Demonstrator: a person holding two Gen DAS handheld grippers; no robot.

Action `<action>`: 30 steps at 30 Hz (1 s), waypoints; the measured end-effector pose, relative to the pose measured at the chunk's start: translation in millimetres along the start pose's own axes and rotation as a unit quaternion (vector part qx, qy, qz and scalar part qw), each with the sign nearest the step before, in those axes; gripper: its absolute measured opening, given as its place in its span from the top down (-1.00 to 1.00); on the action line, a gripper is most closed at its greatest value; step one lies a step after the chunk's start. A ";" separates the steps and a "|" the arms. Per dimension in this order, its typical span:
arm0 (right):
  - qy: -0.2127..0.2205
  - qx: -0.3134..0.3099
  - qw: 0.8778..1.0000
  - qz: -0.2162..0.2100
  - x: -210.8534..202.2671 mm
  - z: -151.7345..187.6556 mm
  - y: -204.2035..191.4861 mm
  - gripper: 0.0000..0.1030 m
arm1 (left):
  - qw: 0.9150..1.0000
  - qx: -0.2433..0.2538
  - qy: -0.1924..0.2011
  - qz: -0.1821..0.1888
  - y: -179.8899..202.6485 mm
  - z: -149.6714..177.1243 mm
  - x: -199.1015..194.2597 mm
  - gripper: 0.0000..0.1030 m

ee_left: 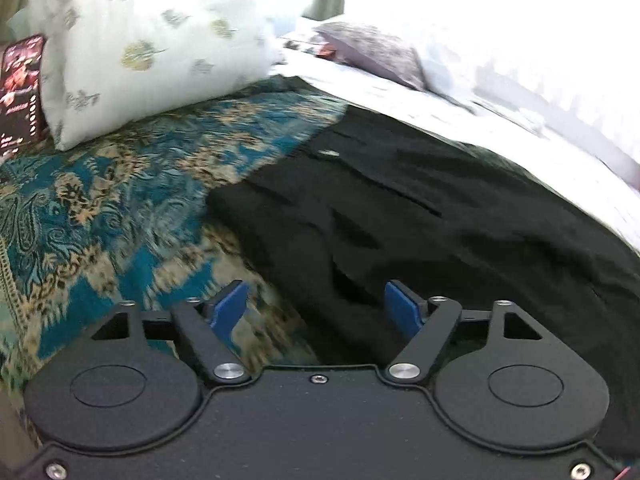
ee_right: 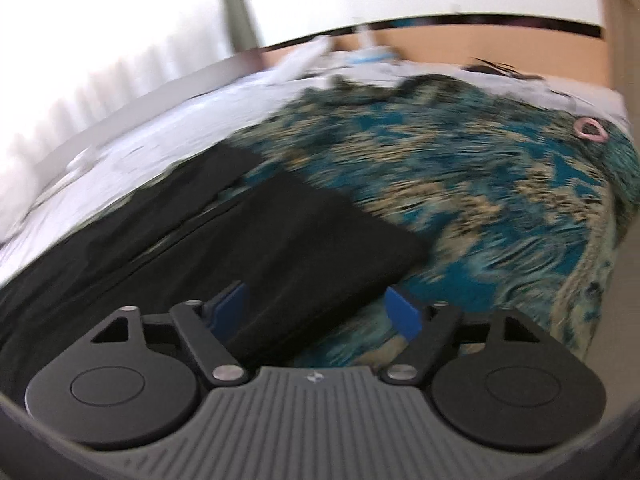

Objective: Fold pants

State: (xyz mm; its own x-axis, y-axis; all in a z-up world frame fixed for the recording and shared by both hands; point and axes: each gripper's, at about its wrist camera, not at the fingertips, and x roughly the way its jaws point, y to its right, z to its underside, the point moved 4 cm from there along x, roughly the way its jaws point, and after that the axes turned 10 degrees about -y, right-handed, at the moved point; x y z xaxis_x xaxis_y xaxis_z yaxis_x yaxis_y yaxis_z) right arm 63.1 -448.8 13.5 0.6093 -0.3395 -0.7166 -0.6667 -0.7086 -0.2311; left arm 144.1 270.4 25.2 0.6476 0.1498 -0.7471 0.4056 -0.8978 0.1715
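Observation:
Black pants (ee_left: 420, 216) lie spread on a teal and gold patterned bedspread (ee_left: 120, 208). In the left wrist view the waist end with a small pale button fills the middle and right. My left gripper (ee_left: 318, 308) is open and empty, low over the near edge of the pants. In the right wrist view the pants (ee_right: 260, 240) show a leg end with a squared hem lying on the bedspread (ee_right: 480, 184). My right gripper (ee_right: 318, 308) is open and empty over that leg's near edge.
A white floral pillow (ee_left: 152, 48) lies at the back left, a dark printed packet (ee_left: 22, 88) beside it. A white sheet (ee_left: 520, 120) and grey patterned cushion (ee_left: 372, 52) lie at the back right. A pink ring (ee_right: 590, 129) sits on the bedspread's far right.

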 end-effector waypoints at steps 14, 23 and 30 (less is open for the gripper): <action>-0.010 -0.002 0.999 0.031 28.7 -14.0 10.7 -0.19 | 0.999 -0.040 0.009 -0.035 -7.9 -20.2 53.7 -0.36; -0.010 0.004 1.000 0.002 21.0 -10.7 13.8 0.20 | 0.998 -0.048 0.015 -0.047 -2.7 -26.1 64.5 -0.47; -0.017 0.023 1.000 0.000 26.9 -17.4 14.1 0.58 | 0.996 -0.075 0.026 -0.048 -8.7 -28.8 63.1 -0.18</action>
State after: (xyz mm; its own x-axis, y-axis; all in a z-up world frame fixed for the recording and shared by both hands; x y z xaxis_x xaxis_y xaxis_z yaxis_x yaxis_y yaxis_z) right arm 77.5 -478.7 2.4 0.5955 -0.3173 -0.7380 -0.6853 -0.6800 -0.2607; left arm 200.0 299.6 -4.9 0.6329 0.2563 -0.7305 0.5556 -0.8075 0.1980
